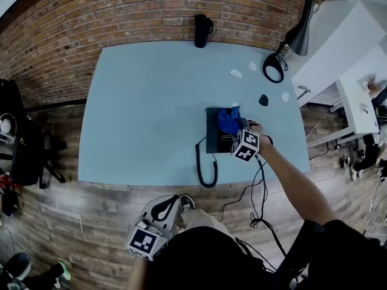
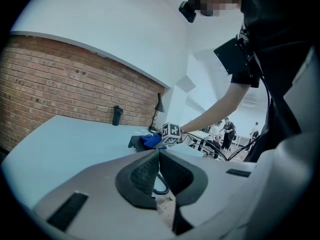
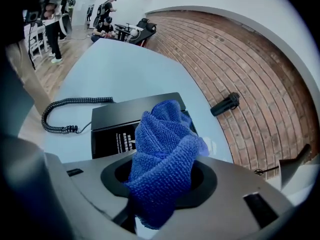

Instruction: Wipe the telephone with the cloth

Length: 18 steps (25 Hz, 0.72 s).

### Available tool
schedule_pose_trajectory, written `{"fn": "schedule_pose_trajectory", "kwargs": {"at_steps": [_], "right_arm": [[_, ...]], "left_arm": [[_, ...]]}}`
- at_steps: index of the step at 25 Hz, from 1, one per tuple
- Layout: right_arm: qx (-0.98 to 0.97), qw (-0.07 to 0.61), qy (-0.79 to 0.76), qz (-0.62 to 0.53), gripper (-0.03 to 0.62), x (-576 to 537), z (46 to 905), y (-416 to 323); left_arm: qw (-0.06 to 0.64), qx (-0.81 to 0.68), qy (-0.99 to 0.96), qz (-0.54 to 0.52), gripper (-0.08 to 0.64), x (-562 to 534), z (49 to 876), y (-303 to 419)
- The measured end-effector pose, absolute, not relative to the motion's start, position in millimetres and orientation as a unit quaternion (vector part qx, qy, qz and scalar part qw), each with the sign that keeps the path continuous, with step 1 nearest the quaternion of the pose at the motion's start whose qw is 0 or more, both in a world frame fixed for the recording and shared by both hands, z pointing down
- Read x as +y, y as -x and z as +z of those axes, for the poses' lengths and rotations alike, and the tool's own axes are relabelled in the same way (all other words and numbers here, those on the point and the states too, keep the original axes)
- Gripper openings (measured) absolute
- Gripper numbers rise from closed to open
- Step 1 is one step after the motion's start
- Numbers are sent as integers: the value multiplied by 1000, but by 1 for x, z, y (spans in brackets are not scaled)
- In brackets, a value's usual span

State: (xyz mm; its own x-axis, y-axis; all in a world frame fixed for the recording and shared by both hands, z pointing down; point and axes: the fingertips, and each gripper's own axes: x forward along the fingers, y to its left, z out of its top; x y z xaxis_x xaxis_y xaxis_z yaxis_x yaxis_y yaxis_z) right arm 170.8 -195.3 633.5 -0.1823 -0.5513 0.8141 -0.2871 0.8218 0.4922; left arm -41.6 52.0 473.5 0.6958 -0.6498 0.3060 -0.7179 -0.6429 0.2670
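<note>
A black telephone (image 1: 216, 132) lies flat near the front right of the light blue table (image 1: 145, 107), its coiled cord (image 1: 205, 165) hanging over the front edge. My right gripper (image 1: 234, 129) is shut on a bunched blue cloth (image 1: 229, 121), which rests on the telephone's right part. In the right gripper view the cloth (image 3: 165, 154) fills the right gripper (image 3: 161, 178) and covers the near edge of the telephone (image 3: 125, 119). My left gripper (image 1: 164, 210) hangs below the table's front edge, near my body. In its own view the left gripper (image 2: 159, 156) is shut with nothing in it.
A black bottle (image 1: 202, 30) stands at the table's back edge against the brick wall. A black desk lamp (image 1: 284, 50) and a few small white and black items (image 1: 263, 99) lie at the back right. White furniture (image 1: 354, 71) and cables on the floor are to the right.
</note>
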Motion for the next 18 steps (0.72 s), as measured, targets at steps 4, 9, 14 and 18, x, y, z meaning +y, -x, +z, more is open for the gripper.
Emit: {"fn": "schedule_pose_trajectory", "kwargs": {"at_steps": [4,9,14,18], "right_arm": [[-765,574,-270,-114,179,-177,642,-170],[-763,573,-277,-116,178,-168,647,-169],[-762,571,-284,-111,178,-163,650,-169],[-759,574,-289,-109,178,-157,653,-169]], "left_arm": [[188,-374,-903,92,0,52,474,37],[187,-370,-905,91,0,52,475,32],[182,-366,-908,93,0,50,474,28],[183,-366,-908,93,0,51,474,26]]}}
